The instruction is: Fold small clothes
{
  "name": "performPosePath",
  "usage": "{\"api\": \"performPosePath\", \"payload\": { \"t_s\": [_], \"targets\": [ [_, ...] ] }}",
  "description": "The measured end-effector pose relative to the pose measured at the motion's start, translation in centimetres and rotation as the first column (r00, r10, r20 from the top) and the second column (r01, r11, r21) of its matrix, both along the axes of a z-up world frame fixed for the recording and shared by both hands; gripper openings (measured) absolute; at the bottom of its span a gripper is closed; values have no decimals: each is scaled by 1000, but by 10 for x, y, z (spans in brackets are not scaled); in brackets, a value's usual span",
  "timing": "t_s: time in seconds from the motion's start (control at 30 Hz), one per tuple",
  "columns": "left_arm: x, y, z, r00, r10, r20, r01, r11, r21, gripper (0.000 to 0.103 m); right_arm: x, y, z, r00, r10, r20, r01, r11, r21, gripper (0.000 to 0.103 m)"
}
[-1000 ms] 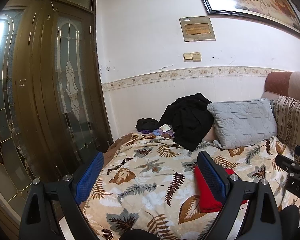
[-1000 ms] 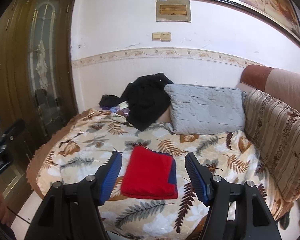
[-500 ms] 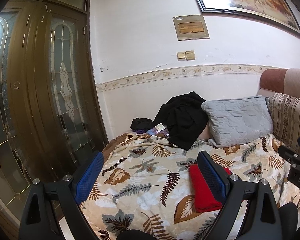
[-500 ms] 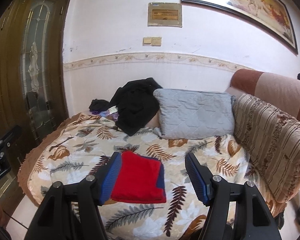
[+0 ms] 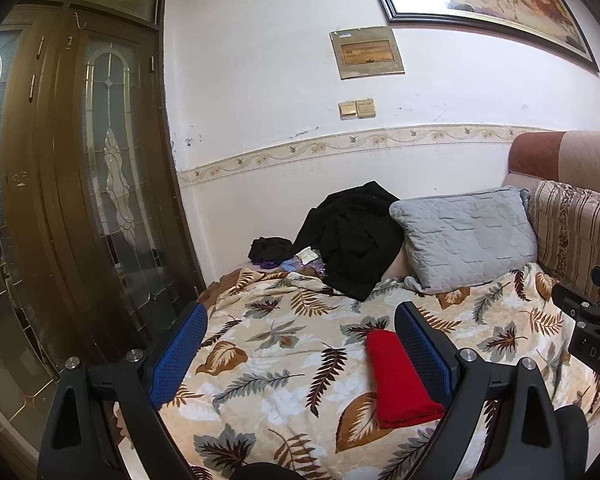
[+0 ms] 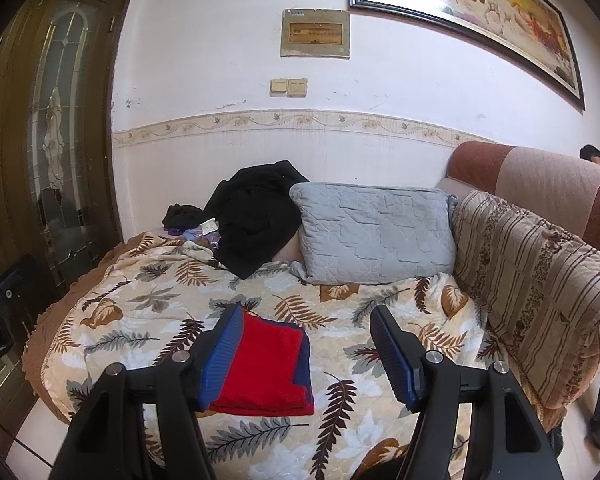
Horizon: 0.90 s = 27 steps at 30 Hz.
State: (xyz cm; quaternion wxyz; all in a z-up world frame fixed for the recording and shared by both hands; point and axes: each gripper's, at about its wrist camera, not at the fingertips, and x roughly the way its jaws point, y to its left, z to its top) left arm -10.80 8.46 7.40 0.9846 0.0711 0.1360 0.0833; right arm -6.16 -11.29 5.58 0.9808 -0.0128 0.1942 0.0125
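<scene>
Frankly, with both my left gripper and right gripper held above the bed, jaws spread and empty, the folded red garment on the leaf-print blanket could slump open if I snag it; its near edge hides behind my jaws.

This is a room in a home, used for sitting or sleeping. A sofa stands against a white wall and is covered with a leaf-pattern blanket. On it lie a grey pillow and a heap of black clothes. A large framed painting hangs above, beside light switches. At the left are brown doors with decorated glass.
</scene>
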Motion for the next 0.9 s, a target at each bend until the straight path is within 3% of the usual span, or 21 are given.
{"api": "performPosePath", "payload": {
  "t_s": [0.47, 0.9],
  "targets": [
    [46, -12, -17, 998, -53, -32, 51, 998, -47, 95, 39, -17, -12, 998, -65, -19, 64, 998, -18, 70],
    [87, -25, -33, 996, -74, -56, 71, 996, -45, 95, 87, -33, -28, 992, -117, -52, 116, 993, -19, 70]
  ]
}}
